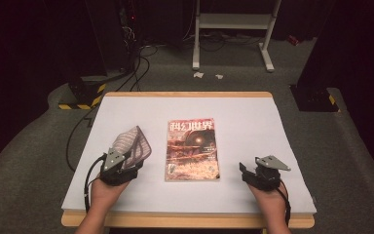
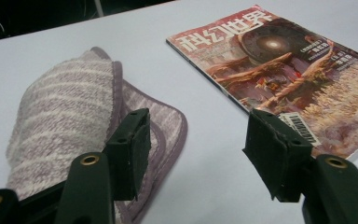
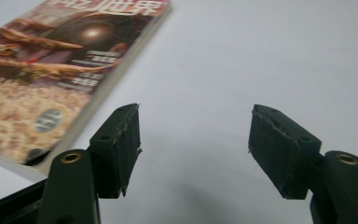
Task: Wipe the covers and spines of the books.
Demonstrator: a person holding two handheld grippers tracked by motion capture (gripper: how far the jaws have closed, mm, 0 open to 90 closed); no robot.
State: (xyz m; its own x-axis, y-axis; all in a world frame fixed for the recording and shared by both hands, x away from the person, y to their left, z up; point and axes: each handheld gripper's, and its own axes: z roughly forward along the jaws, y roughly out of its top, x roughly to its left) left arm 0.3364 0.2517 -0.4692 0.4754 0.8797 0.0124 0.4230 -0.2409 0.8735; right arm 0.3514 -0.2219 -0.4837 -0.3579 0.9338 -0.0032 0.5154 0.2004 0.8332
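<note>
Two things lay on the counter (image 1: 253, 112): a soft, light folded towel (image 2: 65, 116) just beyond the left gripper's (image 2: 196, 154) wide, empty jaws, best pinched at its hemmed edge, and a thin, floppy magazine (image 3: 51, 65) beside the right gripper's (image 3: 196, 149) equally open, empty jaws.

White-topped table (image 1: 253, 185) with striped cloth (image 1: 132, 143) beside magazine (image 1: 192, 150).

The magazine (image 1: 192, 149) carries the large white title 科幻世界 across the far end of its cover. A barcode label sits at its near left corner; the smaller cover lines are too small to read.
</note>
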